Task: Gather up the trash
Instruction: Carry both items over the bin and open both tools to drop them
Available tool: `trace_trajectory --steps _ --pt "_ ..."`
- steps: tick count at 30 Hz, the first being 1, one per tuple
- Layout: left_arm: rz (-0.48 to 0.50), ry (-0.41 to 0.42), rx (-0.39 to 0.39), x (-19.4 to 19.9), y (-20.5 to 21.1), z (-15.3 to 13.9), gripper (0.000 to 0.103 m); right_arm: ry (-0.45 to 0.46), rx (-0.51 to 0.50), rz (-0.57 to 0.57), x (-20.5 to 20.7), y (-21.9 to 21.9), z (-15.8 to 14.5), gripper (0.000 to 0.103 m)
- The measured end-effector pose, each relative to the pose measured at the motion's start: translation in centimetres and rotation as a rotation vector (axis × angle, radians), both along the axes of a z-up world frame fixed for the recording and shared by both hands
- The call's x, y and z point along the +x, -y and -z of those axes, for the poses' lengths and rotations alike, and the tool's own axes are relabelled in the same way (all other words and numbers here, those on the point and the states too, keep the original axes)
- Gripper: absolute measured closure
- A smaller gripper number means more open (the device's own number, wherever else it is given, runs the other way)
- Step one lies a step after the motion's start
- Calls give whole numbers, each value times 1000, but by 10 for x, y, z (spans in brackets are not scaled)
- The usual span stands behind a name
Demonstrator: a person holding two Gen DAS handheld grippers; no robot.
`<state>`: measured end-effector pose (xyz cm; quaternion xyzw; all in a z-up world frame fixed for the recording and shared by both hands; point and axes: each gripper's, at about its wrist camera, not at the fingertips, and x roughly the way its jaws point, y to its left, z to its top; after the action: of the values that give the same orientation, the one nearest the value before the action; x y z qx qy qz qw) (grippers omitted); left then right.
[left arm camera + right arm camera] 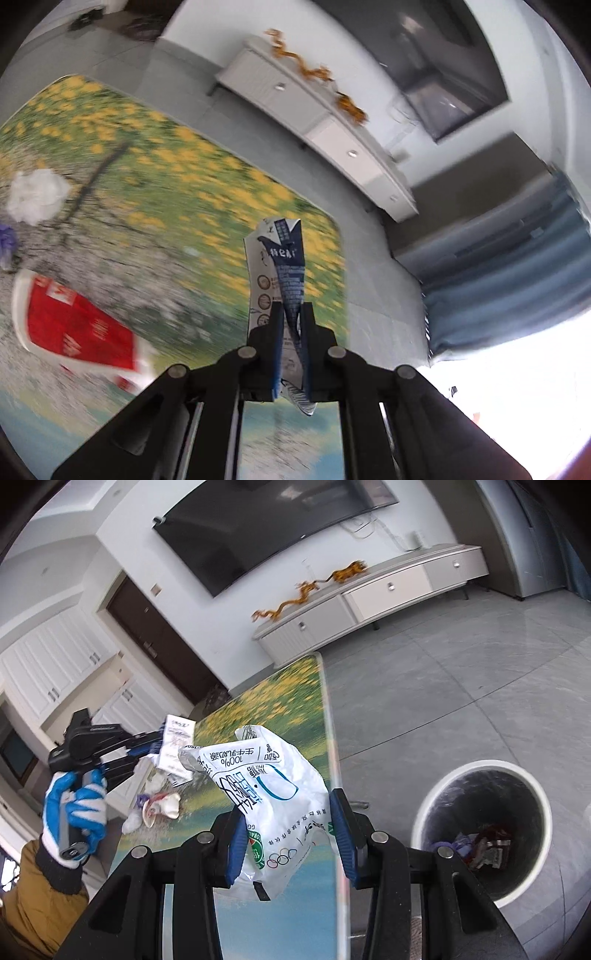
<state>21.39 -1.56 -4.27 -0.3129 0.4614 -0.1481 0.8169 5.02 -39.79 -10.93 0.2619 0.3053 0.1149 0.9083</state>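
Left wrist view first: my left gripper [291, 317] is clamped tight on a flattened carton [280, 266], blue and white, sticking up out of the jaws with a bit of its tail hanging below. It's lifted clear of the table [166, 184], the one with the yellow flower print. Down on that table I can see a red and white pack [77, 328], a white tissue wad [35, 195] and something small and purple [7, 240] at the far left edge. All a bit smeared, so I can't say more about those.

Right wrist view: my right gripper [291, 834] is closed around a crumpled white milk bag [266, 786], pads pressing into both sides, and the bag bulges up and forward over the table edge [328, 716]. The bin [484, 830] sits on the floor just beside the table to the right, with some trash already in the bottom. Off to the left I see the gloved left hand [74, 812] holding the other gripper with the carton out over the table, near a few more scraps [159, 805] lying there.

What I'd worry about: the bag is soft and slick, so it could slide out before I'm over the bin and land on the floor. The carton is pinched on a thin folded edge, so a quick swing might twist it loose. And both hands heading for one bin opening could bump, knocking something wide of the rim.
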Motion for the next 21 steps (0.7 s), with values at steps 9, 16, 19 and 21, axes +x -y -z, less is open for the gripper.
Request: trace_trajectory --steps 9,16,19,21 --pt "306 35 -14 -24 138 -17 96 -43 37 182 -28 70 21 64" --pt "506 -13 66 -41 249 13 95 -134 56 271 -21 109 56 62" --pt "559 -22 116 -42 291 31 95 -169 44 303 -14 123 72 62" --pt "591 -36 144 -41 317 47 95 -196 48 314 -11 131 84 62"
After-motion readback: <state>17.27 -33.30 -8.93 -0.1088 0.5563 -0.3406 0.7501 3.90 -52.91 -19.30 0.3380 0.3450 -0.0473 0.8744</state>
